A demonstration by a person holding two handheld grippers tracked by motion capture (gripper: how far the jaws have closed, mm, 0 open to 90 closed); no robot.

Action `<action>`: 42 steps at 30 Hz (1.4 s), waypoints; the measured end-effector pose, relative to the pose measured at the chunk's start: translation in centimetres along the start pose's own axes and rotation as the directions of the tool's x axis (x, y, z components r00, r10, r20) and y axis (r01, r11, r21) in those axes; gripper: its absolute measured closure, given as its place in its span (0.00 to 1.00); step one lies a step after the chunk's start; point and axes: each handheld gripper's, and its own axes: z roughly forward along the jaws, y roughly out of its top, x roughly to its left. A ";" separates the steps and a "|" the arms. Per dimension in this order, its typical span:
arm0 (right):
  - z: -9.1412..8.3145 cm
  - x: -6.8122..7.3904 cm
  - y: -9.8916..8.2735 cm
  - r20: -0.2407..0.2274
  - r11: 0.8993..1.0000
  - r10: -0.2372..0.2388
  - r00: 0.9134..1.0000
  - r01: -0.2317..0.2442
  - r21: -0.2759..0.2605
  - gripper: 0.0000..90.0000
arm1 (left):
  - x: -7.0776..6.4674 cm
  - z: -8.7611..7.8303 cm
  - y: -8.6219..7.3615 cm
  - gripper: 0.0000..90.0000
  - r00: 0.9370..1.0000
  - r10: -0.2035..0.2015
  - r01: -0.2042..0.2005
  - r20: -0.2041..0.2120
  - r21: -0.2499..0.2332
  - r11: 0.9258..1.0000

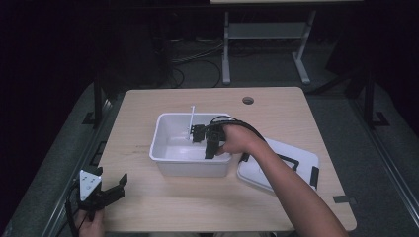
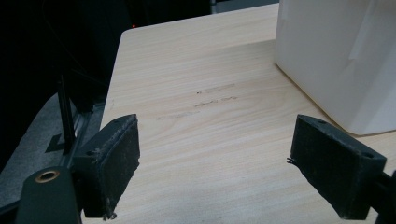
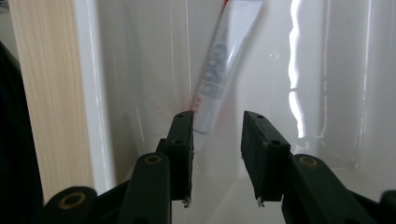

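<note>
A white plastic bin (image 1: 157,148) stands in the middle of the wooden table (image 1: 197,207). My right gripper (image 1: 196,134) reaches down into it from the right. In the right gripper view its jaws (image 3: 217,121) stand apart, pressing on nothing. A white tube with red and grey print (image 3: 224,65) lies slanted on the bin's inner wall (image 3: 140,70). The tube's lower end sits just past the left jaw's tip. From above the tube (image 1: 191,120) looks like a thin white strip by the far wall. My left gripper (image 1: 111,177) rests open at the table's near left corner, its jaws (image 2: 215,135) wide over bare wood.
The bin's white lid (image 1: 286,165), with black latches, lies flat on the table right of the bin, under the person's right forearm. The bin's outer wall (image 2: 336,56) rises ahead and right of the left gripper. A cable hole (image 1: 248,100) sits near the far edge.
</note>
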 end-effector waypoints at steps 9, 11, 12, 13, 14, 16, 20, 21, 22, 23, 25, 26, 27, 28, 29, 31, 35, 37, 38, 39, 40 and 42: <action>-2.3 0.1 -0.2 0.035 1.000 0.001 0.999 0.000 -0.022 0.69 | -0.1 0.0 0.0 0.17 1.000 0.005 -0.005 0.003 0.003 1.000; -2.8 0.3 -0.2 0.041 1.000 0.003 0.999 -0.002 -0.022 0.69 | -0.1 0.0 0.0 0.17 1.000 0.003 -0.003 0.002 0.003 1.000; -3.1 0.3 -0.2 0.042 1.000 0.003 0.999 -0.002 -0.027 0.68 | -0.1 0.0 0.0 0.17 1.000 -0.002 0.002 0.002 0.000 1.000; -3.3 0.4 -0.3 0.046 0.999 0.003 0.999 -0.001 -0.032 0.68 | -0.1 0.0 0.0 0.17 1.000 -0.004 0.004 0.002 -0.002 1.000; -3.6 0.4 -0.3 0.051 0.999 0.002 0.999 -0.001 -0.036 0.67 | -0.1 0.0 0.0 0.17 1.000 -0.003 0.003 0.001 -0.001 1.000; -4.1 0.5 -0.5 0.057 0.999 0.006 0.998 -0.003 -0.042 0.67 | -0.1 0.0 0.0 0.17 1.000 0.000 0.000 0.002 0.000 1.000; -5.0 0.7 -0.8 0.067 0.998 0.004 0.998 0.000 -0.061 0.65 | -0.1 0.0 0.0 0.17 1.000 0.006 -0.006 0.001 0.001 1.000; -5.3 0.8 -0.9 0.068 0.998 0.011 0.998 -0.006 -0.066 0.65 | -0.1 0.0 0.0 0.17 1.000 0.004 -0.004 0.002 0.001 1.000; -5.5 0.8 -1.0 0.068 0.997 0.011 0.998 -0.006 -0.071 0.64 | -0.1 0.1 0.0 0.17 1.000 0.004 -0.004 0.001 0.000 1.000; -5.7 0.9 -1.2 0.070 0.997 0.013 0.997 -0.008 -0.071 0.64 | -0.1 0.1 0.0 0.17 1.000 0.006 -0.006 0.001 0.003 1.000; -6.0 0.9 -1.5 0.079 0.997 0.015 0.997 -0.010 -0.073 0.62 | -0.1 0.1 0.0 0.17 1.000 0.007 -0.007 0.001 0.004 1.000; -6.2 1.0 -1.7 0.082 0.997 0.027 0.996 -0.021 -0.070 0.61 | -0.1 0.1 0.0 0.17 1.000 0.007 -0.007 0.001 0.004 1.000; -6.3 1.0 -1.8 0.084 0.997 0.024 0.996 -0.018 -0.073 0.60 | -0.1 0.1 0.0 0.17 1.000 0.008 -0.008 0.001 0.005 1.000; -6.5 1.0 -2.0 0.088 0.997 0.028 0.996 -0.021 -0.073 0.60 | -0.1 0.1 0.0 0.17 1.000 0.008 -0.008 0.002 0.005 1.000; -6.7 1.1 -2.2 0.090 0.997 0.031 0.995 -0.024 -0.076 0.59 | -0.1 0.1 0.0 0.17 1.000 0.008 -0.008 0.002 0.005 1.000; -7.1 1.1 -2.6 0.096 0.996 0.034 0.995 -0.026 -0.080 0.57 | -0.1 0.1 0.0 0.17 1.000 0.010 -0.010 0.001 0.006 1.000; -7.8 1.2 -3.4 0.105 0.995 0.053 0.993 -0.043 -0.094 0.53 | -0.1 0.1 0.0 0.17 1.000 0.011 -0.011 0.002 0.008 1.000; -8.1 1.3 -3.9 0.110 0.994 0.061 0.992 -0.051 -0.096 0.50 | -0.2 0.1 0.0 0.17 1.000 0.009 -0.009 0.003 0.010 1.000; -8.2 1.3 -4.1 0.114 0.994 0.064 0.991 -0.053 -0.098 0.50 | -0.2 0.1 0.0 0.17 1.000 0.009 -0.009 0.003 0.010 1.000; -8.3 1.3 -4.4 0.114 0.993 0.070 0.991 -0.059 -0.102 0.49 | -0.2 0.1 0.0 0.17 1.000 0.009 -0.009 0.003 0.011 1.000; -8.4 1.3 -4.6 0.116 0.993 0.073 0.991 -0.061 -0.103 0.49 | -0.2 0.1 0.0 0.17 1.000 0.010 -0.010 0.003 0.011 1.000; -8.5 1.3 -5.2 0.123 0.993 0.078 0.989 -0.066 -0.102 0.47 | -0.2 0.1 0.0 0.17 1.000 0.010 -0.010 0.002 0.007 1.000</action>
